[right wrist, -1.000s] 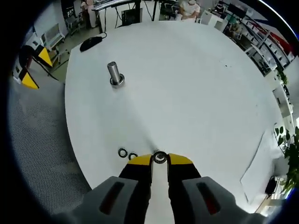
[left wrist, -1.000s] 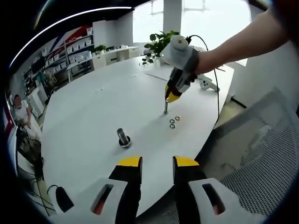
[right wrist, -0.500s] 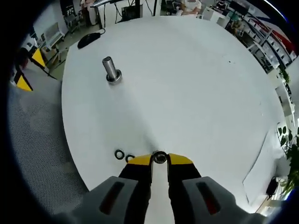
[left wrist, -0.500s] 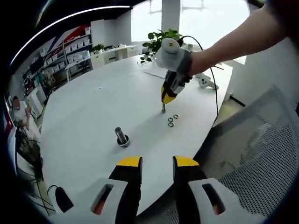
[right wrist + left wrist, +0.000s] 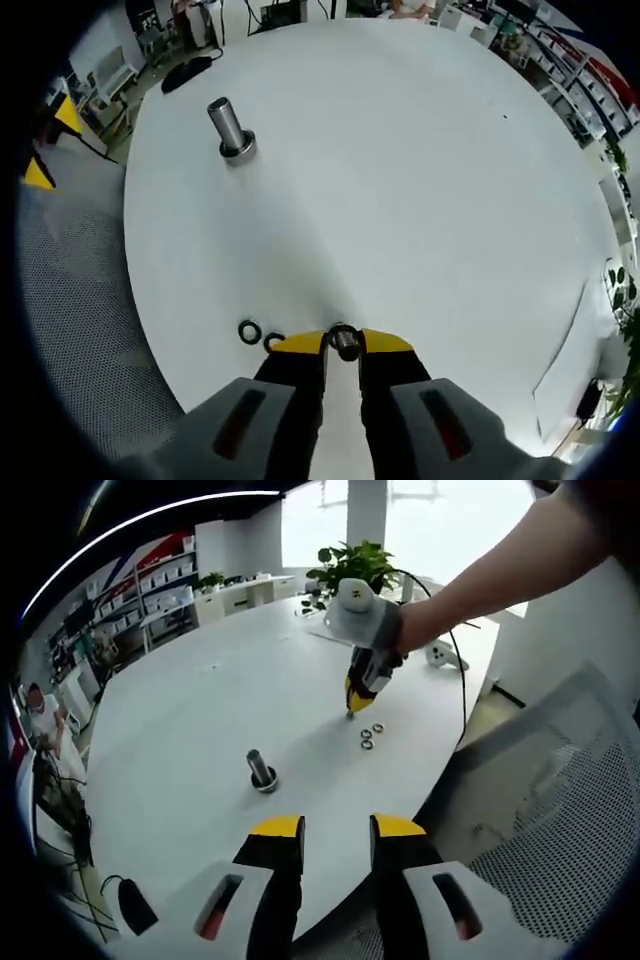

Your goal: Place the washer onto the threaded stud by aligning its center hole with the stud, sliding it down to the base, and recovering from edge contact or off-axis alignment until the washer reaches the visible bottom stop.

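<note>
1. Right gripper, bottom centre of the right gripper view: yellow tips drawn in on a small dark ring, the washer, pinched by its rim. Held this way the centre hole probably stays free for threading.
2. Just left of those tips, two spare washers lie flat on the white counter, close together, likely the supply pile.
3. Threaded stud stands upright on a ringed base in the upper left of that view, well apart from the held washer. Judgement: pick-up done, carry and alignment not yet begun.
4. Left gripper, bottom centre of the left gripper view: jaws apart, nothing between them, hanging off the counter edge, apparently idle.
5. In the left gripper view the stud sits centre-left; the right gripper points down at the counter above centre, spare washers beside it.
6. A black object sits lower left.
</note>
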Action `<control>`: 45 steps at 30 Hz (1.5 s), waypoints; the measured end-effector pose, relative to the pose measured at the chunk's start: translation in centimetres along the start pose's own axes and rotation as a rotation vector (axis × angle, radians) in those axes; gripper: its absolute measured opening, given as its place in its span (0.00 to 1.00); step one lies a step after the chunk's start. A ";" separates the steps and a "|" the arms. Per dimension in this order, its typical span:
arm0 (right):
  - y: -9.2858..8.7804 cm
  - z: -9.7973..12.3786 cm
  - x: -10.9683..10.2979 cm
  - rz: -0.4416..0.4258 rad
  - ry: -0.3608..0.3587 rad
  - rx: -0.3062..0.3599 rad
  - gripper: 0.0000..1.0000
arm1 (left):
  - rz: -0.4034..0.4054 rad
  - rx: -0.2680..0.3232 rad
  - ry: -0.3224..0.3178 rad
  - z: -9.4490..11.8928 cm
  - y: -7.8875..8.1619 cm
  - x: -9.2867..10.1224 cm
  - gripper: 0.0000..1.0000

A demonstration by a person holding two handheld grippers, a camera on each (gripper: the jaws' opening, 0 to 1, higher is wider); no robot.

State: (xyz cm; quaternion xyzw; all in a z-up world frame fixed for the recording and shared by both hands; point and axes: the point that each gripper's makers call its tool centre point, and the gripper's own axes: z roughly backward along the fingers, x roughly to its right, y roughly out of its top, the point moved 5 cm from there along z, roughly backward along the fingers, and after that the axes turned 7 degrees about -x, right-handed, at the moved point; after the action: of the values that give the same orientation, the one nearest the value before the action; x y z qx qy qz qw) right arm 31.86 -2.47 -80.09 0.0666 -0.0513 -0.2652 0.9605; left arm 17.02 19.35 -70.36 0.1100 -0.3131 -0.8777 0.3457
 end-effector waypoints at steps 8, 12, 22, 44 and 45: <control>-0.3 -0.9 -0.1 -0.015 0.010 -0.022 0.14 | 0.000 -0.003 -0.004 -0.2 -0.1 0.0 0.24; -0.4 -1.0 -0.2 -0.021 0.011 -0.021 0.15 | -0.001 -0.006 -0.006 -0.3 -0.1 0.0 0.24; -0.8 -1.0 -0.1 -0.049 0.014 -0.017 0.16 | -0.014 -0.012 -0.011 -0.4 -0.2 0.2 0.24; -4.2 0.6 -0.9 -0.222 0.025 0.039 0.23 | -0.007 -0.008 -0.019 -0.4 -0.2 0.4 0.24; -4.2 0.7 -1.1 -0.227 0.026 0.047 0.24 | -0.005 -0.006 -0.013 -0.3 -0.1 0.3 0.24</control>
State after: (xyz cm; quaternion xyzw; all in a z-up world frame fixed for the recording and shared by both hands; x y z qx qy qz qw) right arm 28.74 -5.56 -80.09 0.0980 -0.0371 -0.3701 0.9231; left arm 16.89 19.07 -70.70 0.1040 -0.3126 -0.8802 0.3416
